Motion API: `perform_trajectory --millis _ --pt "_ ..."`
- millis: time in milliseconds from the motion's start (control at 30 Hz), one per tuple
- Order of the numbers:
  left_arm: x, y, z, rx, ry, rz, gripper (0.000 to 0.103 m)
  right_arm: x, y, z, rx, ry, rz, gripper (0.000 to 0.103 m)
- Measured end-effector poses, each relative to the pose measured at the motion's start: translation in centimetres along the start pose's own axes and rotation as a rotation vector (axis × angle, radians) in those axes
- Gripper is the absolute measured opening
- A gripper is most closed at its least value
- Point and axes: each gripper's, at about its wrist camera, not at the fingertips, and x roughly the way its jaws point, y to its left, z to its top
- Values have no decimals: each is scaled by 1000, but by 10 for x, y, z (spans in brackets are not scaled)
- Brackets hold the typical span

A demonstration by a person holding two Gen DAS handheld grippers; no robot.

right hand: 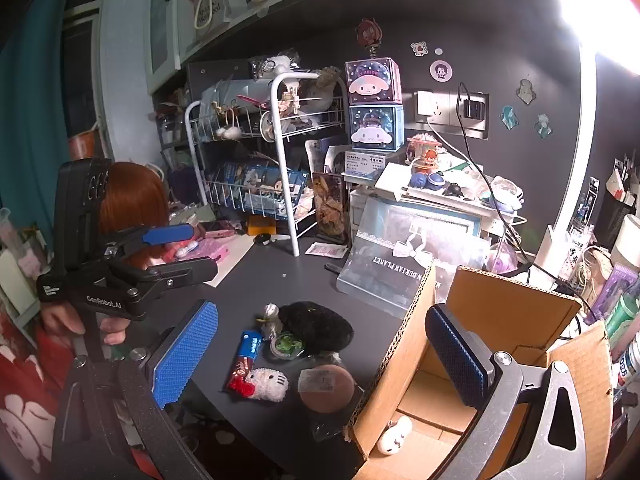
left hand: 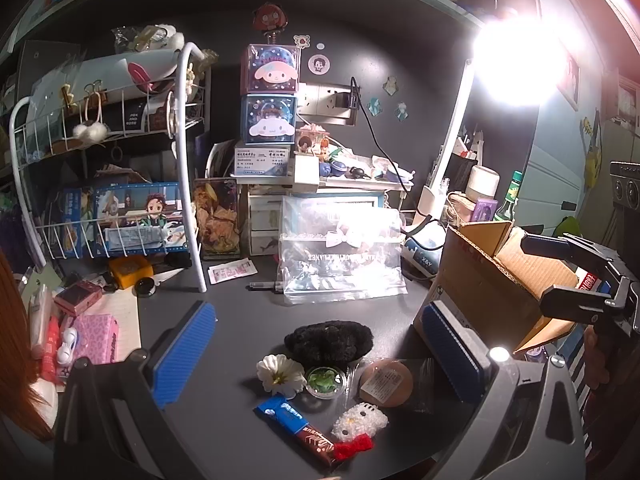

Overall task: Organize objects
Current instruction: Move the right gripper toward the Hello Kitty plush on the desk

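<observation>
Left wrist view: the left gripper gapes wide and empty above a desk cluster of black pouch, flower, snack bar and cat plush; a box stands right. Right wrist view: the right gripper is wide, empty, over the box, where a white toy lies.

The desk is dark and matt. The box is raw corrugated cardboard, dull brown. The pouch looks black and fuzzy; the cat charm is knitted white yarn with a red bow. The snack bar has a glossy foil wrapper. The flower looks like soft white cloth. The bag is clear, shiny plastic. The rack is white-coated wire. The finger pads are ribbed blue rubber.
</observation>
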Motion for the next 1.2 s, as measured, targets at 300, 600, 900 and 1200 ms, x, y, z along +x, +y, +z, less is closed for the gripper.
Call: perform_trajectory --millis 300,600,900,1200 --pt "0 0 0 20 6 -41 102 0 2 -4 9 -1 8 103" --pt "1 -2 -5 18 11 -45 102 -1 3 -5 6 4 1 103" --pt "0 -3 -5 16 12 -46 102 -8 9 -6 5 -44 -62 103" --pt "-1 15 -7 5 26 -63 102 -4 40 -9 -45 -29 -42 103"
